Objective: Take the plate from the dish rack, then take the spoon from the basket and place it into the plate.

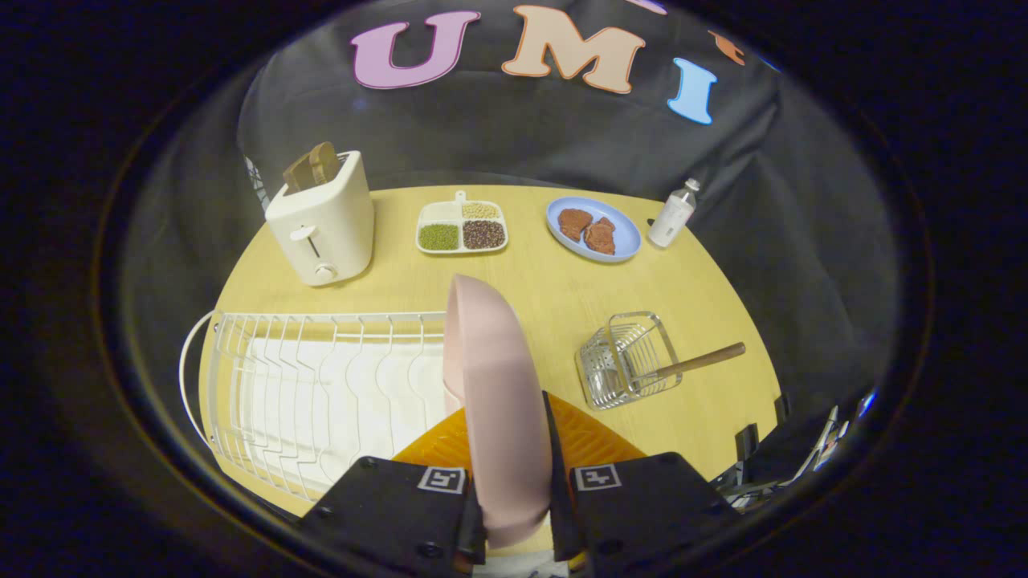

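Hand-held gripper points fwd toward 12 o'clock, both fingers clamped tight on pink plate, one at 9 o'clock side, other at 3. Plate held edge-up betw. them.

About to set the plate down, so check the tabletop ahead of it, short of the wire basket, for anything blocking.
The fingers clamp the pink plate on edge. Bare table lies ahead, between dish rack and basket; nothing visible blocks it.

Gripper: two broad, blocky finger bodies side by side, angular outlines.
Markings: one square black-and-white tag on top of each finger body, close to the inner edge.
Fasteners: small dark round screws behind the tags.
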{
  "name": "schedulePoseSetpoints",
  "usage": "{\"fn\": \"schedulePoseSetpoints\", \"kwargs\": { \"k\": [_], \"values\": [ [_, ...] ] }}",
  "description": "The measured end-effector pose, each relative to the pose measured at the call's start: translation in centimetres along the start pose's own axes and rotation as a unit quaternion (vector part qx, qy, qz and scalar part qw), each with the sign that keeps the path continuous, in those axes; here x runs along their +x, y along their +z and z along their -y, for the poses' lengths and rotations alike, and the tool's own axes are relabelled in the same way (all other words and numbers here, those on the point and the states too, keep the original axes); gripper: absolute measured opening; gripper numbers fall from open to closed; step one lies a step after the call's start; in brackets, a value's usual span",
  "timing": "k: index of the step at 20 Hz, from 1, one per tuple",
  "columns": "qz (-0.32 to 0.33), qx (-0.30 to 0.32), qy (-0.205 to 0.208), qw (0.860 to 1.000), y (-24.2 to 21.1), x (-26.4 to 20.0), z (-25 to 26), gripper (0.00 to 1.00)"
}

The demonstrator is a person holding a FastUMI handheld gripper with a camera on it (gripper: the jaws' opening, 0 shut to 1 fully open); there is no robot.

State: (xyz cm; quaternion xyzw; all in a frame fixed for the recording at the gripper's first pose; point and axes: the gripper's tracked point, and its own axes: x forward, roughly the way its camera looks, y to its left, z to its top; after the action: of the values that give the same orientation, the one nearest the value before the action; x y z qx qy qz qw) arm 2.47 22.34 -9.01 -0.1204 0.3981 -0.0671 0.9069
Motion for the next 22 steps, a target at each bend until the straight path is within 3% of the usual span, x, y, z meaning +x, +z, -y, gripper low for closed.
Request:
{"fn": "schedulePoseSetpoints", "kwargs": {
  "k": [15, 19, 22],
  "values": [
    [0.035, -0.031, -0.055, 0.997, 3.2, -1.7, 1.3, 0.33],
    [0.086, 0.021, -0.01, 0.996, 5.8, -4.3, 0.3, 0.33],
    [0.105, 0.038, -0.011, 0.994, 5.8, -6.0, 1.6, 0.33]
  ]
}}
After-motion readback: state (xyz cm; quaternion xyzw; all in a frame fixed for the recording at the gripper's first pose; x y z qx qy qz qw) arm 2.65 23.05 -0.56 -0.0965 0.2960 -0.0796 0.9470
